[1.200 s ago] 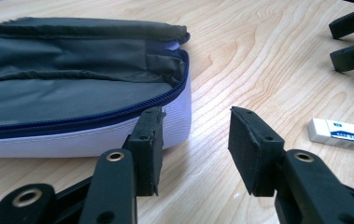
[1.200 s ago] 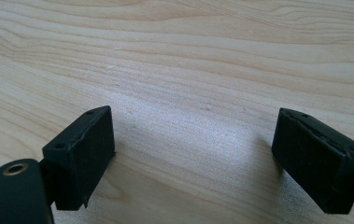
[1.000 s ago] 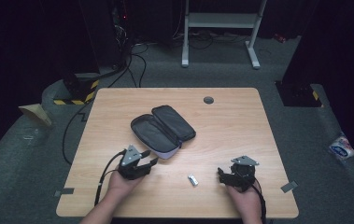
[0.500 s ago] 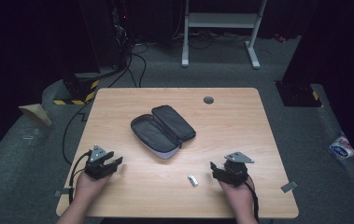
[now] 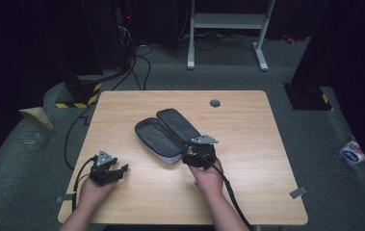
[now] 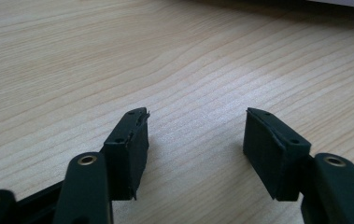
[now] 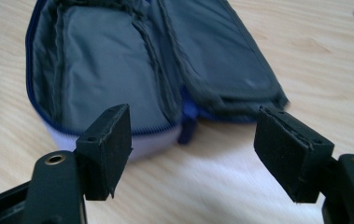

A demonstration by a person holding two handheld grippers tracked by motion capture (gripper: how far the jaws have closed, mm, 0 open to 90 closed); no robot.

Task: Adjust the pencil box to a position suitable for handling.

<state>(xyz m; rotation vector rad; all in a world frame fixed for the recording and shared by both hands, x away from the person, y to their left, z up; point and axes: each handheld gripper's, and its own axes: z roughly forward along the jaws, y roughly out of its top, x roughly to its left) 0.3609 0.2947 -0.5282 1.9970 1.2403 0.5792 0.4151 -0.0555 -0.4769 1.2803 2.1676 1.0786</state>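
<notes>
Now your right hand-held gripper (image 5: 193, 155) sits at the near end of the open pencil case (image 5: 168, 133), with nothing in either gripper.

Taking the pencil case as the landmark: it lies unzipped and spread flat near the middle of the tabletop (image 5: 247, 120), its grey lining up and both halves side by side. Your right hand-held gripper (image 7: 191, 135) points at its near end, the jaws apart with the blue zipper edge and pale outer shell just beyond them; they have just been closing a little, and nothing lies between the pads. Your left hand-held gripper (image 5: 117, 171) rests well off to the case's near left, over bare wood. In the left gripper view (image 6: 195, 135) its jaws stand apart, having just been opening, with only wood grain between them.
</notes>
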